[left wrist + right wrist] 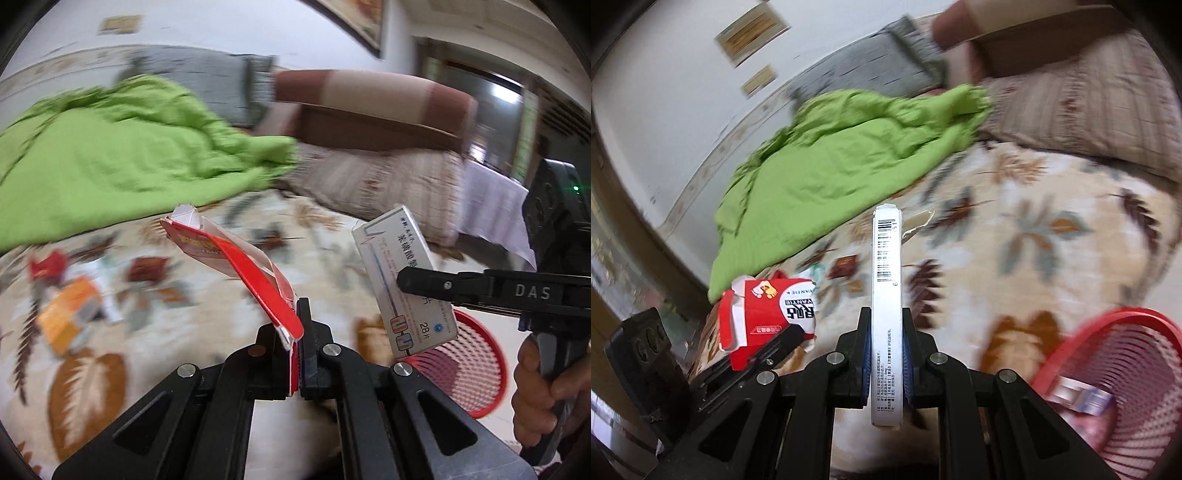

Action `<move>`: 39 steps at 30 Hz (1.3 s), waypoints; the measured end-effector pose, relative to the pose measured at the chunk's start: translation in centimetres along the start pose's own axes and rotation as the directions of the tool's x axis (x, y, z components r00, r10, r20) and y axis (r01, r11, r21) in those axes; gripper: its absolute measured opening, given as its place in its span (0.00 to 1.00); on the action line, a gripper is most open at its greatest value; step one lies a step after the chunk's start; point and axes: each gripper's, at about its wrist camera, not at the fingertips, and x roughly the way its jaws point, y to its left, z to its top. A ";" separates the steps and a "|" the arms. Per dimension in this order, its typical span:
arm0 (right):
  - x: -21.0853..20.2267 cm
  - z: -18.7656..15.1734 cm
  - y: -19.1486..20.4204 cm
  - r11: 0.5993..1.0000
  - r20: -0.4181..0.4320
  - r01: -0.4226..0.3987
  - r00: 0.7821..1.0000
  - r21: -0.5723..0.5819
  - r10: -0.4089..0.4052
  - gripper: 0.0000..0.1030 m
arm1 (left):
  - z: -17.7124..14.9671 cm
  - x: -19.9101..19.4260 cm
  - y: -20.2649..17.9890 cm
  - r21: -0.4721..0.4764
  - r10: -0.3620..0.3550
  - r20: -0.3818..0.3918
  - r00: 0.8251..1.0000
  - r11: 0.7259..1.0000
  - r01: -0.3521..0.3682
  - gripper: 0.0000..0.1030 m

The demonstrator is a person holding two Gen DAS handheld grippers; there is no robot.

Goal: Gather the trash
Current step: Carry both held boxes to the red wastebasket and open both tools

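My left gripper [297,325] is shut on a flattened red and white carton [236,258] that sticks up and forward from the jaws. In the right wrist view this carton [768,310] hangs at the lower left, in the left gripper [790,338]. My right gripper [886,317] is shut on a narrow white medicine box [886,251] held edge-up, its barcode facing me. The left wrist view shows that box [399,251] in the right gripper [410,282], above a red mesh basket [480,369]. The basket [1082,325] stands at the lower right with a white and blue packet [1082,397] inside.
Both grippers are over a bed with a leaf-patterned sheet [1034,229]. A crumpled green blanket [110,147] and pillows [388,177] lie further back. An orange box [66,314] and a red scrap [48,266] lie blurred on the sheet at the left. A person's hand [539,387] holds the right gripper's handle.
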 end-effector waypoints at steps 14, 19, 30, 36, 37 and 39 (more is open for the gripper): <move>-14.1 -2.0 -11.4 0.955 0.067 0.222 0.969 0.194 -0.239 0.14 | 1.4 4.5 -15.4 0.159 -0.317 -0.153 0.936 0.927 0.340 0.02; -16.9 -2.3 -12.8 0.940 0.079 0.249 0.959 0.233 -0.273 0.14 | 1.9 5.7 -18.4 0.177 -0.360 -0.189 0.914 0.903 0.392 0.02; -17.8 -2.6 -13.0 0.936 0.086 0.249 0.957 0.249 -0.278 0.14 | 1.2 6.9 -19.0 0.169 -0.368 -0.237 0.899 0.896 0.412 0.02; -17.2 -2.3 -13.0 0.940 0.087 0.233 0.961 0.249 -0.261 0.14 | 0.5 6.9 -18.7 0.162 -0.365 -0.265 0.893 0.896 0.414 0.02; -17.0 -2.2 -13.1 0.940 0.087 0.230 0.962 0.251 -0.258 0.14 | 0.3 6.8 -18.8 0.167 -0.362 -0.271 0.892 0.895 0.413 0.02; -16.6 -2.0 -13.3 0.941 0.088 0.221 0.964 0.254 -0.250 0.14 | -0.1 6.7 -18.7 0.174 -0.351 -0.286 0.891 0.896 0.409 0.02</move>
